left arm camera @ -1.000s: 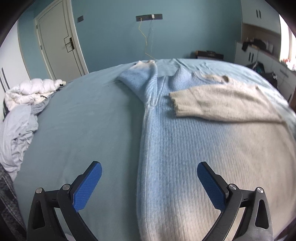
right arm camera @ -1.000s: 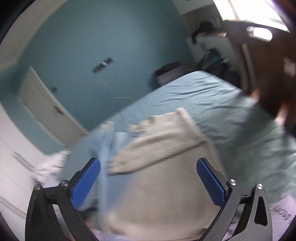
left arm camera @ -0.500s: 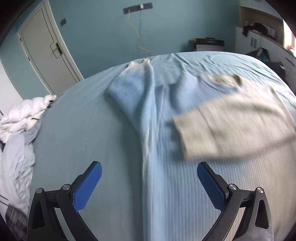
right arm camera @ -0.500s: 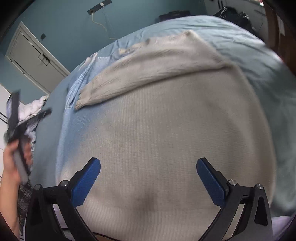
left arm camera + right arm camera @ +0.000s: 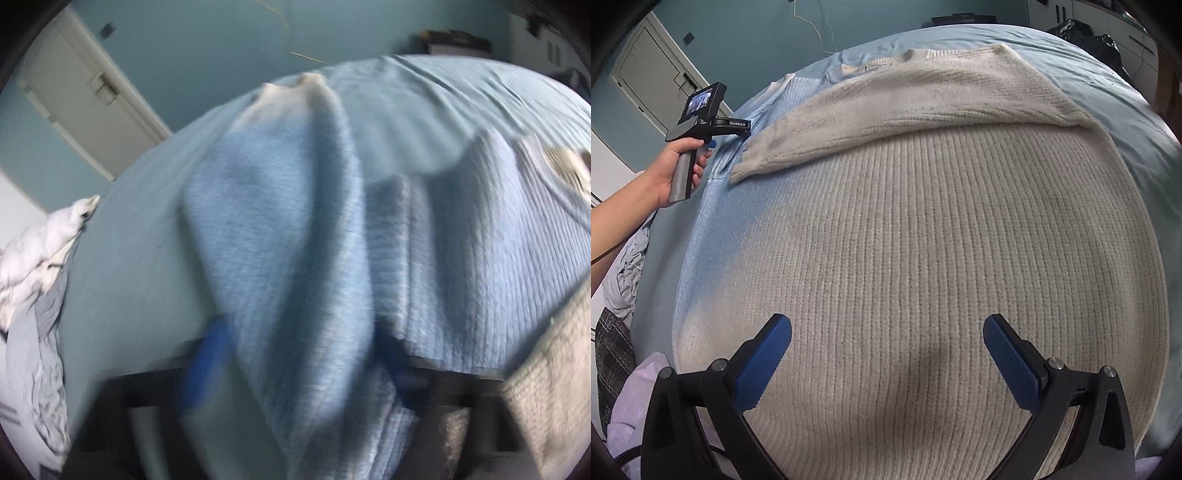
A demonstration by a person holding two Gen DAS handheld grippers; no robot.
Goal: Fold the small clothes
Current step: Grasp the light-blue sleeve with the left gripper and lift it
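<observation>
A teal-walled bedroom holds a bed (image 5: 1115, 96) with a pale blue sheet, on which a knit sweater (image 5: 923, 240), cream shading to blue, lies flat with one sleeve folded across its chest. The right gripper (image 5: 886, 354) hovers over the hem, its blue fingers (image 5: 764, 362) spread wide and touching nothing. The left gripper (image 5: 295, 362) sits at the blue sleeve (image 5: 280, 229), which runs between its blurred fingers (image 5: 207, 362); I cannot tell whether they pinch it.

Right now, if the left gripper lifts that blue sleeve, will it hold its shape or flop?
Probably flop: the blue sleeve is soft ribbed knit, already creased and draped between the left gripper fingers. It will likely drag the sweater body with it, being attached. The fuzzy knit should grip, not slip.
</observation>
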